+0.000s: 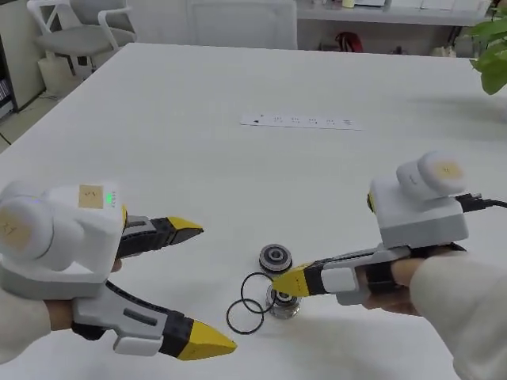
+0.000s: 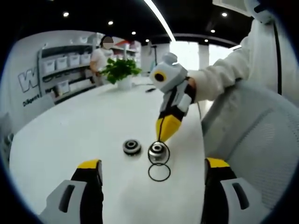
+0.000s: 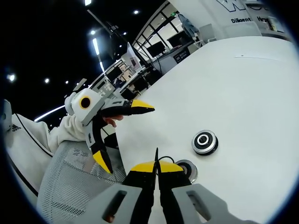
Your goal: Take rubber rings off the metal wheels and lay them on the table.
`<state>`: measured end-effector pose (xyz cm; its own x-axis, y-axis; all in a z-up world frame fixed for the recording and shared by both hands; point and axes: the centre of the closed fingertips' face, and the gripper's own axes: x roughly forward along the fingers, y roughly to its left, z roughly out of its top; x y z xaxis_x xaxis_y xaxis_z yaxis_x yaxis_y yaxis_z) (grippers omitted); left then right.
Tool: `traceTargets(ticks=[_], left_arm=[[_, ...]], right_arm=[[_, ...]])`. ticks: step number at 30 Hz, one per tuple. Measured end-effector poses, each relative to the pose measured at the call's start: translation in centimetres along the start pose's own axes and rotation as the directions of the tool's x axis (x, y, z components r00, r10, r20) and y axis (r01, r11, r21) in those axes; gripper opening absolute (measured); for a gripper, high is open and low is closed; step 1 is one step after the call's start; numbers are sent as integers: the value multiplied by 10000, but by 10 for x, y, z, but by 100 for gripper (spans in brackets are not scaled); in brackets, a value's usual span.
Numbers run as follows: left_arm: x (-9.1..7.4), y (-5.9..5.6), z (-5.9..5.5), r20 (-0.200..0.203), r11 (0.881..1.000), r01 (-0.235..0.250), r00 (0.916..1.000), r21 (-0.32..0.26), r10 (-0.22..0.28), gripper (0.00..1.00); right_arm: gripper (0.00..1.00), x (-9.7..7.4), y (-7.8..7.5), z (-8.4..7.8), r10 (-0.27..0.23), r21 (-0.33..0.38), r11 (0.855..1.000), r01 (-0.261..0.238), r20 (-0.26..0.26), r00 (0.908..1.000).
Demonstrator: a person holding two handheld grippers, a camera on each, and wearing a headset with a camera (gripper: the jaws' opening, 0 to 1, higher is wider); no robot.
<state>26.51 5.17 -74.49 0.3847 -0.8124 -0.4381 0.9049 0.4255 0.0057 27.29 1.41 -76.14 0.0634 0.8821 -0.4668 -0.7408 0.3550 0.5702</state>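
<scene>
With the right claw point(image 1: 291, 282) pinched shut on a rubber ring point(image 1: 243, 285) at the near wheel point(image 1: 283, 304) mid-bench point(image 1: 317, 182), peel it upward steadily while the wide-open left claw point(image 1: 214, 286) pins that wheel.

Two metal wheels point(image 1: 275, 256), two loose rubber rings point(image 1: 229, 317).
One wheel has a black outer band; both black rings sit just beside the other, the silver wheel point(image 1: 283, 305).
</scene>
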Motion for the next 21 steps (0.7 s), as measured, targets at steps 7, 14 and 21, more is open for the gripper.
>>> traceTargets(ticks=[7,14,21], left_arm=[[-3,0,-3,101,9997,-76,9999,-224,79,95],[-3,-4,-8,26,9995,6,10000,-331,-5,96],[-2,-7,-9,-22,9993,109,9999,-360,-110,95]], right_arm=[[0,5,5,-4,149,-69,9999,-150,-198,9997],[0,11,10,-12,273,-137,9995,-281,-510,9983],[0,17,11,-23,345,-257,9990,-371,-963,9948]])
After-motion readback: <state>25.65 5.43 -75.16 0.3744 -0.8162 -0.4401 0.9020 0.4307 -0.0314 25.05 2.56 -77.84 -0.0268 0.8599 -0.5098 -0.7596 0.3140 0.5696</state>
